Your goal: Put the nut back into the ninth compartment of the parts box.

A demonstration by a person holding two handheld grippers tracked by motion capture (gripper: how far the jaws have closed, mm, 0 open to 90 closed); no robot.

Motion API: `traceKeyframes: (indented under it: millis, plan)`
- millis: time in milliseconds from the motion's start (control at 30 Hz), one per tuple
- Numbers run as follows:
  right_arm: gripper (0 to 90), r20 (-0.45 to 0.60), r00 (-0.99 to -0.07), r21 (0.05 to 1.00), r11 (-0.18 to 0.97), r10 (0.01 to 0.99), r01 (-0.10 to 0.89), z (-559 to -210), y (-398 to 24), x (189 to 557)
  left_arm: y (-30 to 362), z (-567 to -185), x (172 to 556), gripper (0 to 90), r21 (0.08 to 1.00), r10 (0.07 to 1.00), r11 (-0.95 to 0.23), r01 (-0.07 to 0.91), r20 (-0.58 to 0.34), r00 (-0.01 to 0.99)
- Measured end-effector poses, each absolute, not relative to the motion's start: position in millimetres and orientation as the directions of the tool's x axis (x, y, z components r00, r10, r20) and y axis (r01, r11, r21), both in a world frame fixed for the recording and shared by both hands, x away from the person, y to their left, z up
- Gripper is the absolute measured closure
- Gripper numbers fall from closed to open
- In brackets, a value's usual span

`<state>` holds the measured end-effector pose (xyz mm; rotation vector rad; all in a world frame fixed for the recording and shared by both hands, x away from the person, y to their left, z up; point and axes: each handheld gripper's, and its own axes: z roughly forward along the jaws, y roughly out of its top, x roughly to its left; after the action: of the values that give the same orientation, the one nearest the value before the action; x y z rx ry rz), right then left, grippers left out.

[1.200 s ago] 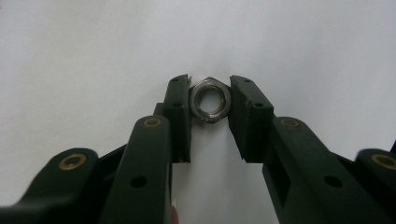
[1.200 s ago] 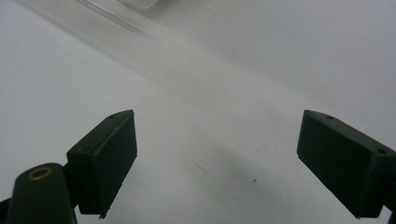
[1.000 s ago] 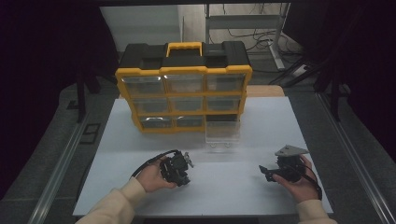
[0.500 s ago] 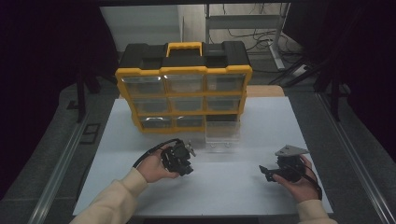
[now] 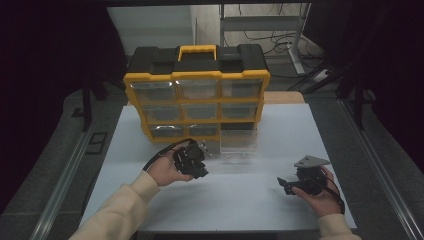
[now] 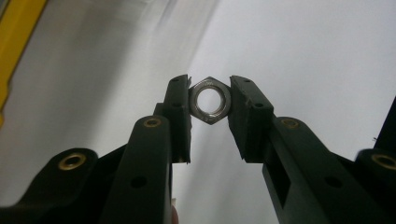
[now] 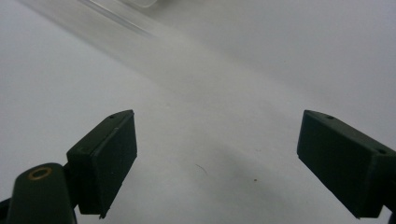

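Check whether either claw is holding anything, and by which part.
The left claw grips a silvery metal hex nut by two opposite flat sides, at the fingertips. The right claw stands open with nothing in it.

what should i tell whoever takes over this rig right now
Left tool: shut on a steel hex nut, pinched by two opposite sides, held off the white table in front of the yellow and black drawer organizer.
Right tool: open, nothing between its jaws, low over the table at the right.
A clear drawer is pulled out and sits on the table before the organizer's bottom right slot.
Done: nut picked up.
Left: probably drop the nut in the clear drawer and slide the drawer home.
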<state>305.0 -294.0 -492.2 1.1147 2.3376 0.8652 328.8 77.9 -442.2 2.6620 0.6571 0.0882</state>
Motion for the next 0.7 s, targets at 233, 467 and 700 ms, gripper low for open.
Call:
traceKeyframes:
  millis: [233,467,700]
  plan:
    - [12.8,-0.095,-0.599,0.682,0.49,0.795,0.542,-492,-294,305,77,-433,334,69.9,0.408,0.46,-0.806,0.429,-0.025,0.888]
    - [12.8,-0.095,-0.6,0.685,0.489,0.795,0.54,-492,-294,305,73,-421,341,69.9,0.426,0.461,-0.797,0.428,-0.027,0.887]
    - [12.8,-0.089,-0.598,0.685,0.485,0.797,0.544,-492,-294,305,70,-415,346,69.9,0.431,0.46,-0.797,0.424,-0.023,0.888]
